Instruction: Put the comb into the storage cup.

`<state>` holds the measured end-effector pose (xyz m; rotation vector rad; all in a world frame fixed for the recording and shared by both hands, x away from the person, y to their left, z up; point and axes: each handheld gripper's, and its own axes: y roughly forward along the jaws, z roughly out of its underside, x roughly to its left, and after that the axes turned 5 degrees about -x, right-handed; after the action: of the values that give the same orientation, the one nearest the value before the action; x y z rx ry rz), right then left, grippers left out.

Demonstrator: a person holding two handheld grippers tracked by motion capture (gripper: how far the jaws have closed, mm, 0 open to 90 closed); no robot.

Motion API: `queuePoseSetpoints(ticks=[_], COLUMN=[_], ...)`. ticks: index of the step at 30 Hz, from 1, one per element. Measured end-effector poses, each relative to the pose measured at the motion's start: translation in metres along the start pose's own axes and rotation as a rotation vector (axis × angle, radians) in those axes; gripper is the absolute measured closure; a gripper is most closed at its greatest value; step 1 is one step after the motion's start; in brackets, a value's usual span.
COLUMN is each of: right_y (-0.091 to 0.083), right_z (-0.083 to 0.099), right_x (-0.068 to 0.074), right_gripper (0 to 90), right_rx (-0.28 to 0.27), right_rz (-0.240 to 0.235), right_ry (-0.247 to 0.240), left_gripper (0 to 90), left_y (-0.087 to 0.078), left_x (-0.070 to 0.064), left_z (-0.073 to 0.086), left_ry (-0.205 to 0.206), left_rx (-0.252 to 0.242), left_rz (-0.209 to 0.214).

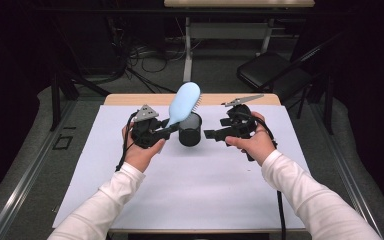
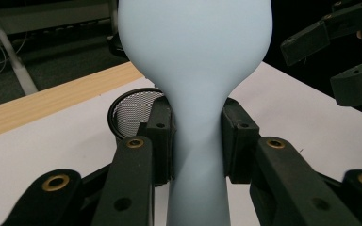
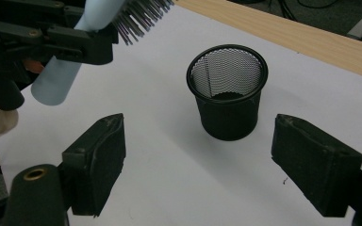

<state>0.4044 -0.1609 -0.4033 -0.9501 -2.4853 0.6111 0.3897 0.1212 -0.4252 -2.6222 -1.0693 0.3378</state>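
A light blue hairbrush (image 1: 185, 102) is held by its handle in my left gripper (image 1: 166, 130), which is shut on it; the brush head tilts up and to the right above a black mesh cup (image 1: 190, 129). In the left gripper view the handle (image 2: 197, 141) is clamped between both pads, with the cup (image 2: 134, 110) just behind. My right gripper (image 1: 211, 134) stands open to the right of the cup, nothing between its jaws. The right gripper view has the upright, empty cup (image 3: 227, 89) ahead of the open jaws and the brush bristles (image 3: 139, 16) at top left.
A white sheet (image 1: 190, 190) covers the wooden table (image 1: 130, 99). Beyond the far edge are a dark chair (image 1: 275, 70), table legs and cables on the floor. Much bare sheet lies in front of the hands.
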Motion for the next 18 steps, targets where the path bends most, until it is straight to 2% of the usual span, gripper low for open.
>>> queuePoseSetpoints(ticks=[5, 6, 14, 17, 18], right_y=[0.003, 0.004, 0.008, 0.010, 0.011], right_z=[-0.009, -0.013, -0.026, -0.031, -0.035], right_x=[0.001, 0.002, 0.000, -0.002, -0.003], right_gripper=[18.1, 18.0, 18.0, 17.8, 16.4], right_rx=[0.004, 0.004, -0.012, -0.014, -0.019], right_rz=[-0.007, -0.012, -0.030, -0.042, -0.050], right_ry=[0.009, 0.026, 0.068, 0.094, 0.116], left_gripper=[69.2, 69.2, 69.2, 69.1, 69.1], left_y=[0.002, 0.003, 0.006, 0.007, 0.007], left_x=[0.000, 0.000, 0.002, 0.003, 0.003], left_z=[-0.001, -0.001, -0.002, -0.001, -0.001], left_ry=[0.002, 0.001, -0.009, -0.009, -0.013], left_rx=[0.000, -0.001, -0.007, -0.008, -0.010], left_rz=[-0.003, -0.003, -0.009, -0.010, -0.010])
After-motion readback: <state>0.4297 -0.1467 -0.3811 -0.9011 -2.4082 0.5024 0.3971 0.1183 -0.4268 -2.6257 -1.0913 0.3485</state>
